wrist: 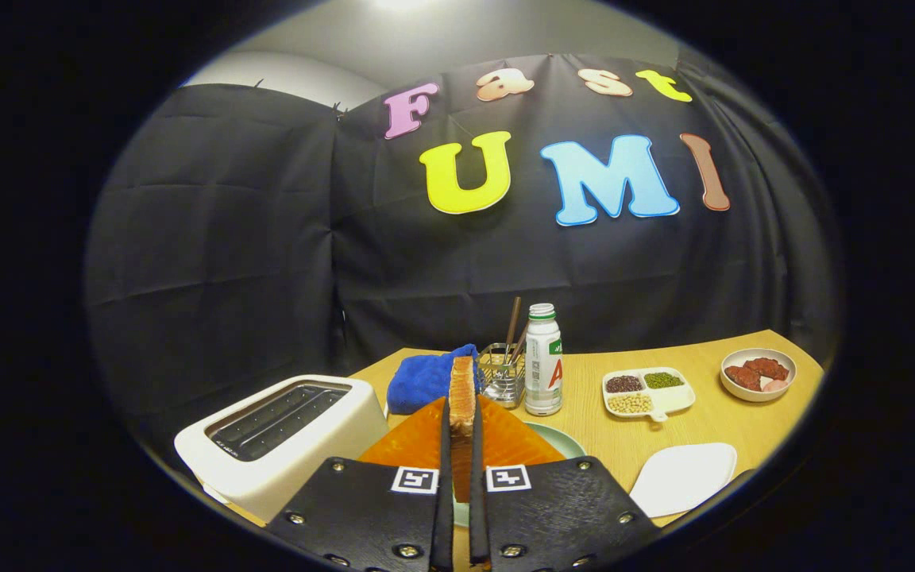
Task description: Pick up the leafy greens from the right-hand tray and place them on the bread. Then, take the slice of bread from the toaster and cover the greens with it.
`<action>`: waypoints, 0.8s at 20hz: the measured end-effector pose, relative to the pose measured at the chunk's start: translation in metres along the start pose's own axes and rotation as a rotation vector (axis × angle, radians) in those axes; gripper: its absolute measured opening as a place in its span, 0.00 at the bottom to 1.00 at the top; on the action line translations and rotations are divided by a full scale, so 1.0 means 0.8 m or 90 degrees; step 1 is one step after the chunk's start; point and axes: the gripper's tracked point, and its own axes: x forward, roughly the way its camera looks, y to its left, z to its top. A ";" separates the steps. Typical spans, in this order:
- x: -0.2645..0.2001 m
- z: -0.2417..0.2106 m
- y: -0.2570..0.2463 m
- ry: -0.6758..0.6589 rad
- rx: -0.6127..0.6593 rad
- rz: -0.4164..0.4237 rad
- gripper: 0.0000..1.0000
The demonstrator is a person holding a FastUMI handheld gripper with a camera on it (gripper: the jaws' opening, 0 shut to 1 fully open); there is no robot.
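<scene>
My gripper (461, 433) is shut on a slice of toasted bread (462, 393), held edge-on and upright between the two fingers, raised above the table. The white toaster (283, 437) stands just left of the fingers, its slots dark with nothing showing in them. Under the fingers, a pale green plate (565, 441) peeks out on the right; what lies on it is hidden by the fingers. A white tray (684, 477) lies to the right of the fingers with a bare surface.
Beyond the fingers stand a blue cloth (422, 381), a wire holder with sticks (503, 377) and a white bottle (543, 361). Farther right are a divided dish of beans (648, 392) and a bowl of reddish food (758, 373). The wooden table (712, 421) ends near the black cloth wall.
</scene>
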 end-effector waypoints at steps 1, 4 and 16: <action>0.005 -0.005 0.005 0.003 0.000 0.009 0.08; 0.021 -0.029 0.012 0.029 0.015 0.018 0.08; 0.041 -0.085 -0.059 0.111 0.071 -0.075 0.12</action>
